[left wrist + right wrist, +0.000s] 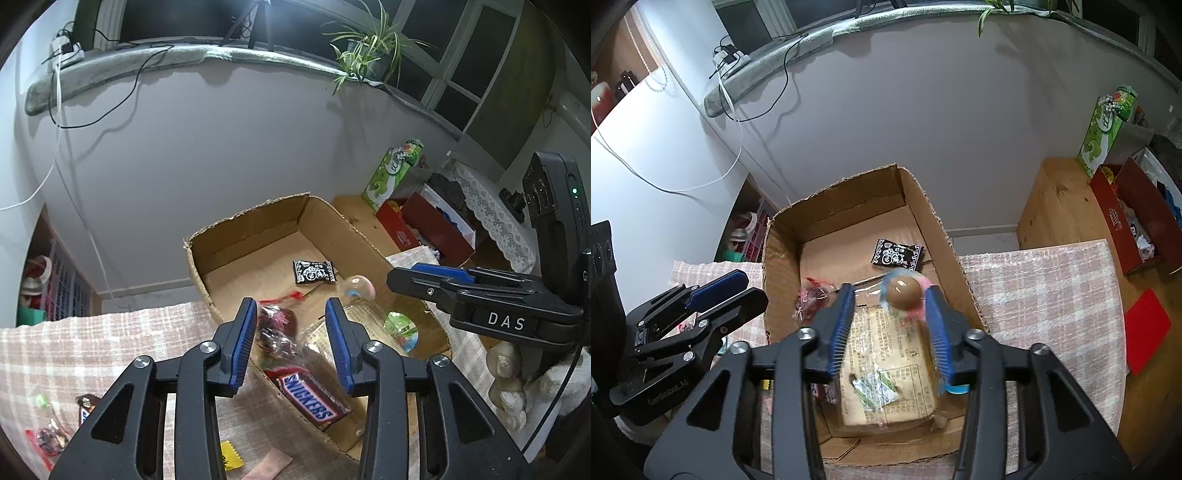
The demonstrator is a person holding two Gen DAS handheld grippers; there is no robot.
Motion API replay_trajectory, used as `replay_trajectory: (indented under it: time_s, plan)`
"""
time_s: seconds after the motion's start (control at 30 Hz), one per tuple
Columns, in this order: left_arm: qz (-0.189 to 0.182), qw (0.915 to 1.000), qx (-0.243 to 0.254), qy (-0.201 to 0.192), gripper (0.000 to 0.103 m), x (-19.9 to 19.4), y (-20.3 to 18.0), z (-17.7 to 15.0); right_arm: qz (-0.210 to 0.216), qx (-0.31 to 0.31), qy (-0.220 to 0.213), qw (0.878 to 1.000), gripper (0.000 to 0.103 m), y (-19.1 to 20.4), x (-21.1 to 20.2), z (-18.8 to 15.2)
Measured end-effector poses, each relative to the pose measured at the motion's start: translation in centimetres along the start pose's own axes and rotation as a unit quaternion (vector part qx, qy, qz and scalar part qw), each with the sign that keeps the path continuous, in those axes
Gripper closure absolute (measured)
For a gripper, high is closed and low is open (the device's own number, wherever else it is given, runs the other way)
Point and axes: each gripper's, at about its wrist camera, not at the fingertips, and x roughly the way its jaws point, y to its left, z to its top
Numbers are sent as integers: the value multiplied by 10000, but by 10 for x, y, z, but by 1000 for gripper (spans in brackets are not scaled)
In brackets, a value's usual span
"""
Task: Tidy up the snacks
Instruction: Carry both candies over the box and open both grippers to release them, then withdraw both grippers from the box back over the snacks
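An open cardboard box [251, 236] [783, 258] stands on a checked cloth. In it lie a black-and-white candy packet [314, 271] [897, 254], a Snickers bar [314, 398], a red-wrapped sweet [275, 321] [810, 299] and a clear-wrapped bread slab [890, 369]. My left gripper [291, 343] is open over the box's near left part, above the red sweet. My right gripper [892, 325] is open above the bread; a brown ball snack in a clear pink-blue wrapper [903, 293] [356, 288] sits blurred between its fingertips, apparently loose.
Loose snacks lie on the cloth at lower left [48, 435], with a yellow packet [231, 456] and a pink one [269, 467]. A red box [1130, 221] and a green carton [1108, 125] stand at the right. A red card [1145, 332] lies on the wooden table.
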Motion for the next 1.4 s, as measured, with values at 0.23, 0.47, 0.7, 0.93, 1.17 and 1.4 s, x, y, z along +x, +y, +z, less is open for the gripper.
replay_trajectory:
  time_s: [0.23,0.47,0.7,0.93,1.17,1.4]
  plan:
    - [36,9999,71,-99,66,-9,-3,-1,15,-14,-31,10000,59,3,-4,-1]
    - [130,9995,133,-273,66,-28,-2,-7,126,-77,-112,9998,59,16,-17,-5]
    - [247,9989,98,-389,66,-48,8,-19,349,-153,-139,9992,59,35,-28,-15]
    - [525,9973,-285,-415,66,-74,48,-43,684,-288,-41,9972,59,64,-31,-33]
    - [1005,9902,-907,-338,66,-105,108,-82,1078,-570,231,9923,59,102,-22,-57]
    - [1352,9802,-1441,-144,66,-121,153,-124,1271,-1082,764,9830,58,149,8,-92]
